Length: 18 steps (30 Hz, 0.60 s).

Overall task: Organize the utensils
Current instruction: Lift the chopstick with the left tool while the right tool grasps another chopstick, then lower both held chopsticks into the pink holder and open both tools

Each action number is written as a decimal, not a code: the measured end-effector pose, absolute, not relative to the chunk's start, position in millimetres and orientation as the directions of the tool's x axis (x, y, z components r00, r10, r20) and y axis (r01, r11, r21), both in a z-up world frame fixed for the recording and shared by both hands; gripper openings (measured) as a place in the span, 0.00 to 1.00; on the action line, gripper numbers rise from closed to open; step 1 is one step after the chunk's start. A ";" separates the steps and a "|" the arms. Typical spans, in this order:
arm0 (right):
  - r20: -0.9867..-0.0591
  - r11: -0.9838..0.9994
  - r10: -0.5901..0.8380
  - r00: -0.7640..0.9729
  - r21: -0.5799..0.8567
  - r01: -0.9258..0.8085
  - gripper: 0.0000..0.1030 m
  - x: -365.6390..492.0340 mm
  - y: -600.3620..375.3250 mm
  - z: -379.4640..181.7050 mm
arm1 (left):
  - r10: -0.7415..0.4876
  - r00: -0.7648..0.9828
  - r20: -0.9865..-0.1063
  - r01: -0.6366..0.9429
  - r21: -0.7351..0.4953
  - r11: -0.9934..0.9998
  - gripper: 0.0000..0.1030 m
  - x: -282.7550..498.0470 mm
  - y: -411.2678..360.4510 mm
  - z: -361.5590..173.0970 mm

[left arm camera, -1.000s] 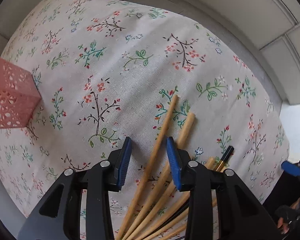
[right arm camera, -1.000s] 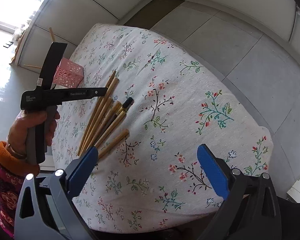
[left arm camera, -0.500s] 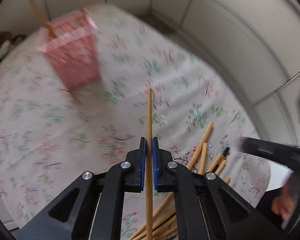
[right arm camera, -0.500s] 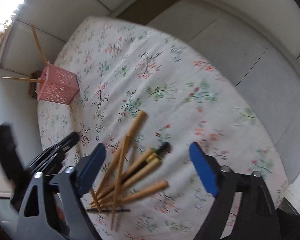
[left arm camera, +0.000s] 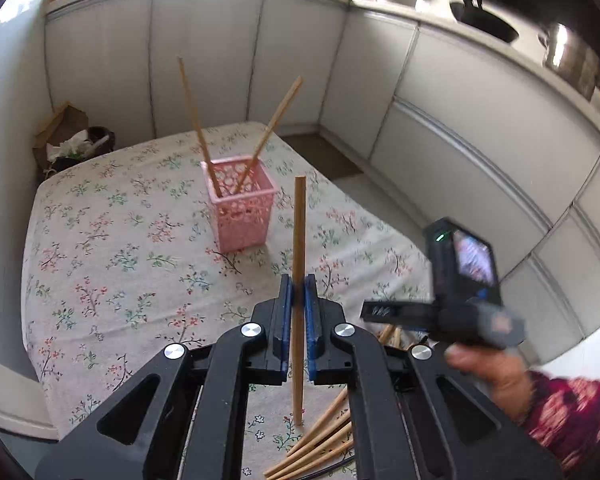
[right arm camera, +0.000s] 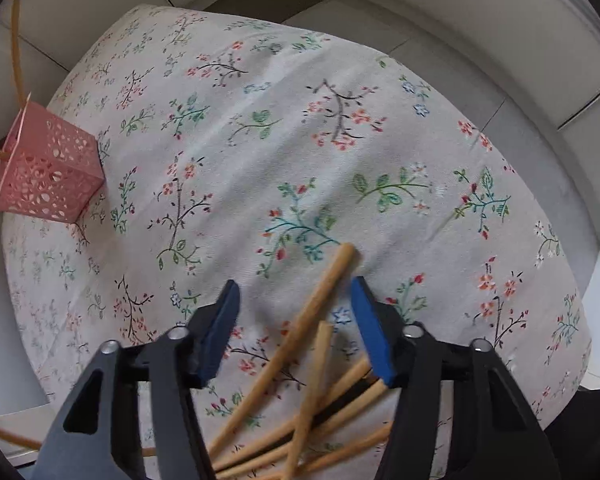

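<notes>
Wooden chopstick [left arm camera: 299, 240] stands upright between the pressed-together blue pads of the left tongs [left arm camera: 299, 300], pinched near its middle so that its top rises above the pads and its lower end hangs below them, over the flowered cloth [left arm camera: 112, 264] on the bench. Beyond the tongs, the pink perforated basket [left arm camera: 242, 208] stands on the cloth with two more chopsticks [left arm camera: 192, 120] leaning out of it in a V. Near the stick's lower end, the loose pile of chopsticks [left arm camera: 320, 444] fans out on the cloth.

From the right wrist view, the right tongs [right arm camera: 296, 316] point steeply down at that pile [right arm camera: 300, 408]; their jaws have just been closing and stand partly spread, with the longest stick [right arm camera: 296, 340] lying between the pads, touching neither. The basket [right arm camera: 48, 168] sits well apart, at the far left of the cloth [right arm camera: 300, 140]. A hand [left arm camera: 488, 376] in a patterned sleeve holds the right tongs' grip.
</notes>
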State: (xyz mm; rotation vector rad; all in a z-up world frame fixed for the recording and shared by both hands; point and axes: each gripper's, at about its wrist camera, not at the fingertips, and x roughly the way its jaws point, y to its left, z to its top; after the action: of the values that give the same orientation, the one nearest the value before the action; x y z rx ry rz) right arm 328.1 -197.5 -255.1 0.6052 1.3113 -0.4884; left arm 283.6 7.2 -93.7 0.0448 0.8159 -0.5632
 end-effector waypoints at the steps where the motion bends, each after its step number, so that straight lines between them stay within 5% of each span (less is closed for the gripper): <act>1: -0.979 0.757 0.011 0.206 0.143 0.638 0.15 329.4 -194.2 -255.5 | -0.459 0.554 -0.695 0.485 -0.178 0.856 0.05 283.1 10.5 -92.6; 9: -0.879 0.763 0.179 0.442 0.408 0.502 0.11 311.0 -201.7 -229.1 | -0.432 0.593 -0.679 0.440 -0.175 0.881 0.05 267.3 28.2 -87.2; 18: -0.723 0.852 0.160 0.672 0.446 0.276 0.10 259.7 -201.5 -130.6 | -0.418 0.660 -0.624 0.397 -0.183 0.899 0.05 241.5 29.1 -64.0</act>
State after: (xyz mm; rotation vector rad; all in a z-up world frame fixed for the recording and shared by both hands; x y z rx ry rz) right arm 259.7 -201.5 -130.6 0.5647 0.8424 -0.0693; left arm 241.5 29.1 -64.0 -0.0315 0.7137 -0.4615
